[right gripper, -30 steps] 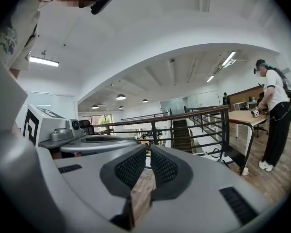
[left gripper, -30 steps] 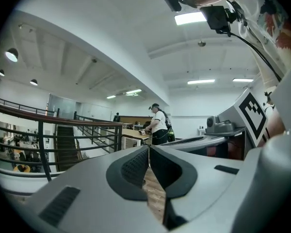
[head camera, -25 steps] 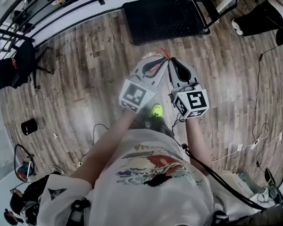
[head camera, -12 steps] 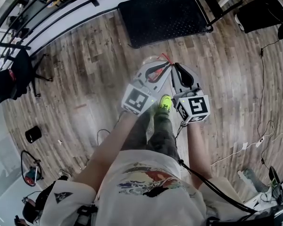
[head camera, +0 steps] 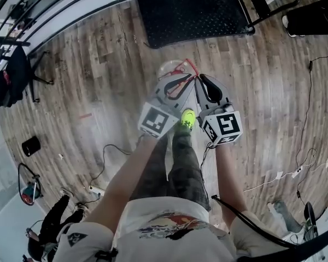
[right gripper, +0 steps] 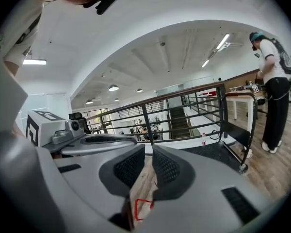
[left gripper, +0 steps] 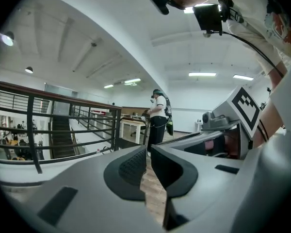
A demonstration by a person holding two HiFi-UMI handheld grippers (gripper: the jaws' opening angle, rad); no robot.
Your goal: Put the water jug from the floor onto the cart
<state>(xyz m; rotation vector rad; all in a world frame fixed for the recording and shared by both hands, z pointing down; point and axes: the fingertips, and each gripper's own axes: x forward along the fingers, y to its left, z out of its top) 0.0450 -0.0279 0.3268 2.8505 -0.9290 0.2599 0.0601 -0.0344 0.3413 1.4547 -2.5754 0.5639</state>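
Left tongs (head camera: 187, 79) and right tongs (head camera: 200, 80) hover side by side right over the jug (head camera: 167, 69) (cart (head camera: 191, 12) just beyond it). Both are closed and empty, probably lining up a two-handed grab.

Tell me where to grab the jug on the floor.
Probably the red handle atop the jug, from straight above. The jug stands upright on the floor, its round clear body looks too wide to pinch, and the handle is the one thin part facing up.
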